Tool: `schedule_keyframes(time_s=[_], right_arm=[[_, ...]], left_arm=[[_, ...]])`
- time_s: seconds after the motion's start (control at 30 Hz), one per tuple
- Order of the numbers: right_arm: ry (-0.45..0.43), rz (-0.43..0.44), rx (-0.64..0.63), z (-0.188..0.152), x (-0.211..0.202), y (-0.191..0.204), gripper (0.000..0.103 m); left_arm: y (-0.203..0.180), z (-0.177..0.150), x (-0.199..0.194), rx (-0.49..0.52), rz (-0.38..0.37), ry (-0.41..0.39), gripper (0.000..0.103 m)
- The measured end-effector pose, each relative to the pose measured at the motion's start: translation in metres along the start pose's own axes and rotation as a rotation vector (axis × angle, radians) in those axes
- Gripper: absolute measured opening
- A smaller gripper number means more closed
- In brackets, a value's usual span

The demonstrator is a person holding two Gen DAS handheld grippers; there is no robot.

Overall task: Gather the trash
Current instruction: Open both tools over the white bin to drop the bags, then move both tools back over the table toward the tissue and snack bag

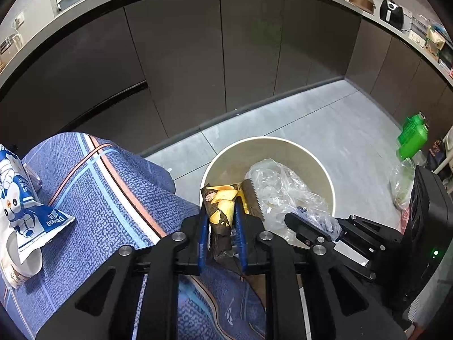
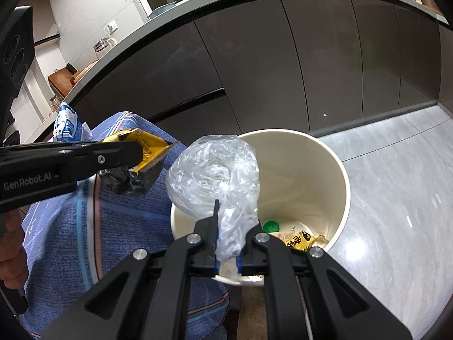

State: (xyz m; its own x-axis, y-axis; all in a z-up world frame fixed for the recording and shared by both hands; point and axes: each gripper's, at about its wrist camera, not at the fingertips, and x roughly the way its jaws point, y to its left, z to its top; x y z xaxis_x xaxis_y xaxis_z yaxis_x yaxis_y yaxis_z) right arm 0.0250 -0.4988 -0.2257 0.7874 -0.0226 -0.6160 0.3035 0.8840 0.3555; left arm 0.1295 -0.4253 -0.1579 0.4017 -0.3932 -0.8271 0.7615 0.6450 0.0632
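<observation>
My left gripper [image 1: 220, 212] is shut on a yellow and brown snack wrapper [image 1: 219, 198], held at the near rim of a cream round bin [image 1: 226, 153] on the floor. The wrapper also shows in the right wrist view [image 2: 144, 147]. My right gripper [image 2: 228, 223] is shut on a crumpled clear plastic bag [image 2: 212, 170], held over the bin [image 2: 334, 175]. The bag also shows in the left wrist view [image 1: 280, 189]. Inside the bin lie a green cap [image 2: 271, 226] and a yellow packet [image 2: 297, 242].
A table with a blue patterned cloth [image 1: 113, 198] stands left of the bin. A blue and white pouch [image 1: 25, 209] lies on it. Dark cabinets [image 1: 198, 56] run behind, under a cluttered counter. A green bottle [image 1: 412, 136] stands on the grey tile floor at right.
</observation>
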Motion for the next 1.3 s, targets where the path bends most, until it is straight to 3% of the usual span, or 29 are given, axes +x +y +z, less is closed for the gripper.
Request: schedule_keyframes(time_s=[0.07, 0.1, 0.13, 0.23, 0.27, 0.43, 0.57, 1.3], right_arm=[[-0.009, -0.006, -0.001, 0.0, 0.002, -0.001, 0.033], [-0.016, -0.008, -0.004, 0.0, 0.002, 0.0, 0.051], [-0.029, -0.014, -0.014, -0.001, 0.002, 0.0, 0.061], [-0.043, -0.026, -0.057, -0.001, 0.001, 0.003, 0.072], [-0.047, -0.031, -0.067, -0.001, 0.002, 0.004, 0.075], [-0.064, -0.043, -0.092, -0.003, 0.003, 0.007, 0.093], [-0.064, -0.039, -0.093, -0.004, 0.003, 0.009, 0.1], [-0.08, -0.043, -0.068, 0.003, -0.014, 0.01, 0.1]], left_arm=[[0.001, 0.0, 0.002, -0.011, 0.006, -0.005, 0.031], [0.001, 0.0, 0.002, -0.014, 0.008, -0.01, 0.039], [0.001, 0.0, 0.002, -0.016, 0.008, -0.015, 0.042], [0.003, 0.002, -0.001, -0.025, 0.02, -0.035, 0.063], [0.003, 0.003, -0.003, -0.034, 0.034, -0.045, 0.074], [0.007, 0.005, -0.008, -0.069, 0.06, -0.07, 0.092], [0.012, 0.004, -0.007, -0.097, 0.081, -0.063, 0.094], [0.015, 0.007, -0.035, -0.114, 0.044, -0.076, 0.094]])
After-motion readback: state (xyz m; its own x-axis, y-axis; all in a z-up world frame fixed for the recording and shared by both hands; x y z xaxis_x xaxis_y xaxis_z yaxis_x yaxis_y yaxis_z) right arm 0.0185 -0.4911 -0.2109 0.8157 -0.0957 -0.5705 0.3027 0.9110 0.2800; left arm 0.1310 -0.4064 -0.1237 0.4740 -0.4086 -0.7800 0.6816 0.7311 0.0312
